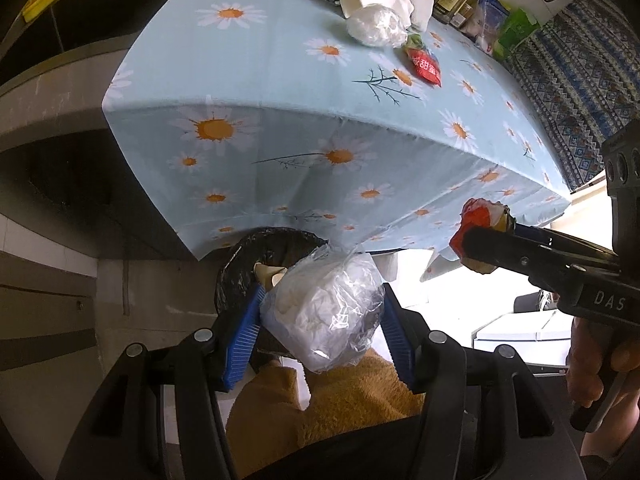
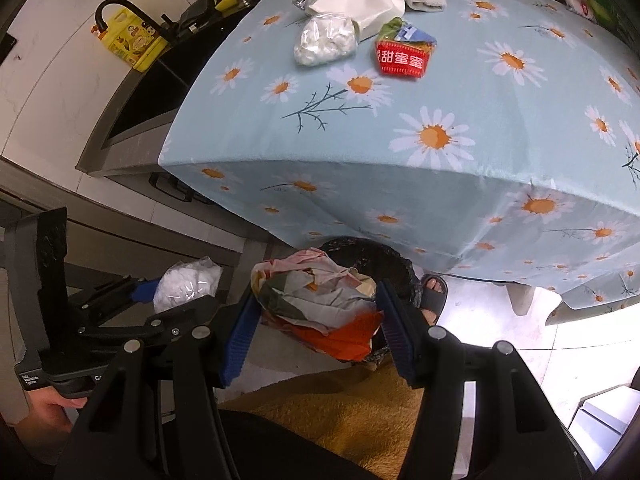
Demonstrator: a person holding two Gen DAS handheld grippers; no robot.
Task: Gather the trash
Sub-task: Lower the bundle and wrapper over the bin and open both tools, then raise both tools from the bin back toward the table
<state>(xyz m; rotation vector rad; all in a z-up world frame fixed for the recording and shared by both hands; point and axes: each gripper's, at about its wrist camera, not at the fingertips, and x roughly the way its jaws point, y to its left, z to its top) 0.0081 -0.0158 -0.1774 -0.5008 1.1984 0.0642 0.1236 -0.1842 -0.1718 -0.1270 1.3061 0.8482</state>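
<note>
Left wrist view: the left tool (image 1: pixel 320 312) clamps a clear bag of white tissue (image 1: pixel 324 312), the black-lined bin (image 1: pixel 240 264) just ahead of its tips. Over on the right tool (image 2: pixel 316 312), the pads pinch a crumpled colourful wrapper (image 2: pixel 320 304), bin (image 2: pixel 384 256) right beyond it. More trash (image 2: pixel 326 38) sits far ahead on the counter (image 2: pixel 480 140).

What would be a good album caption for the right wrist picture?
Right tongs carry a crumpled wrapper toward the black-lined bin beside the daisy tablecloth.
</note>
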